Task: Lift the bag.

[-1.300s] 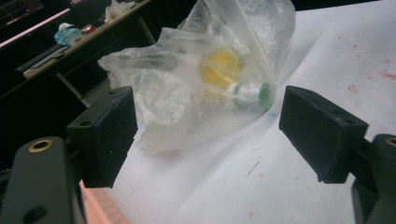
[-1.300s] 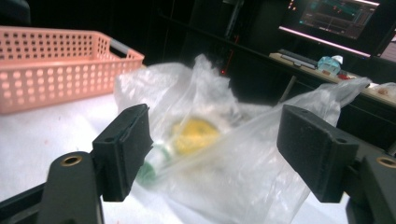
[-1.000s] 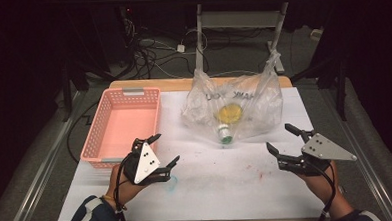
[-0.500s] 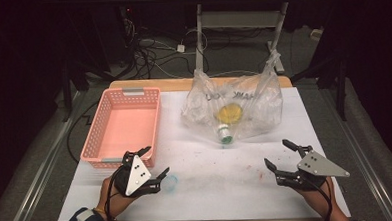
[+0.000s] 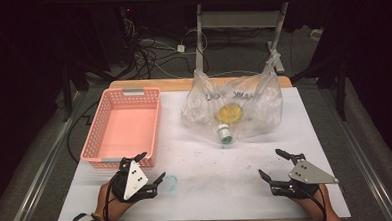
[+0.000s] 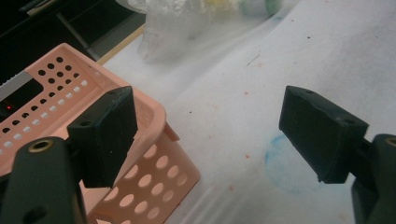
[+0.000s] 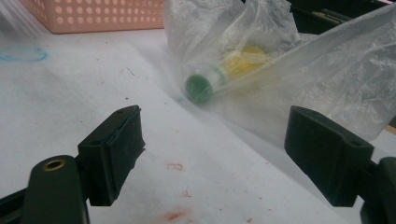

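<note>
A clear plastic bag (image 5: 236, 106) lies at the back middle of the white table (image 5: 211, 160), holding a bottle with a green cap (image 5: 226, 137) and something yellow (image 5: 229, 112). The bag (image 7: 299, 70) and green cap (image 7: 199, 87) also lie ahead of my right gripper. A pink perforated basket (image 5: 123, 126) stands empty at the left. My left gripper (image 5: 149, 170) is open near the front edge, just right of the basket's near corner (image 6: 154, 154). My right gripper (image 5: 274, 164) is open at the front right, nothing between its jaws.
A faint blue ring mark (image 5: 171, 182) is on the table beside the left gripper, with small red and blue stains around. A wooden strip (image 5: 197, 81) edges the table's back. Cables (image 5: 156, 52) and a metal stand (image 5: 200, 35) sit on the dark floor behind.
Both grippers have drawn back toward the front edge of the table over the last second. Both stayed open. The bag and basket have not moved.
</note>
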Tool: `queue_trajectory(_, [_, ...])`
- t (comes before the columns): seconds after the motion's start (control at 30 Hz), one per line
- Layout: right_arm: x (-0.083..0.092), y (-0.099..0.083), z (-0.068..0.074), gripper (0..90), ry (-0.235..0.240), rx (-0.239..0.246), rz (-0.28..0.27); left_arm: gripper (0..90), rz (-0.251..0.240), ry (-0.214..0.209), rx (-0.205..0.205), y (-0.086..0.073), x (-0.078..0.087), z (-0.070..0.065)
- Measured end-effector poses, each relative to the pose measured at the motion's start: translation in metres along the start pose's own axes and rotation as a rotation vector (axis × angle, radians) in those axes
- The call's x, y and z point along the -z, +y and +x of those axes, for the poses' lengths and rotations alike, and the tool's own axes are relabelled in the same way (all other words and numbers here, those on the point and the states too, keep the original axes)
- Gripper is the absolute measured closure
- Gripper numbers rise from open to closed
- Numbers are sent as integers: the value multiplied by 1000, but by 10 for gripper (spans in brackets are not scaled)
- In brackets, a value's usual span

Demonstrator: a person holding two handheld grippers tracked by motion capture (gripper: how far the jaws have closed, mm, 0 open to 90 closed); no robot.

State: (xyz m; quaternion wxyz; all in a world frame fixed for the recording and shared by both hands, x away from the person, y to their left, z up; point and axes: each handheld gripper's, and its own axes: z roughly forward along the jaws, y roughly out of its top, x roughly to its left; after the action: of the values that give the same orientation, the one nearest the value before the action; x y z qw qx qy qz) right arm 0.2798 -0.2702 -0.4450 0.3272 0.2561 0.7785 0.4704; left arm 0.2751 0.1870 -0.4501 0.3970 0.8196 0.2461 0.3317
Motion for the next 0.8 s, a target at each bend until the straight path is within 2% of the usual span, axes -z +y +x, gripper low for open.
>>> queue_trajectory(0.43, [-1, 2, 4, 194, 9, 20, 7, 185, 15, -27, 1, 0, -3, -1])
queue_trajectory(0.8, [-5, 1, 4, 184, 6, 28, 14, 186, 17, -28, 5, 0, -4, -1])
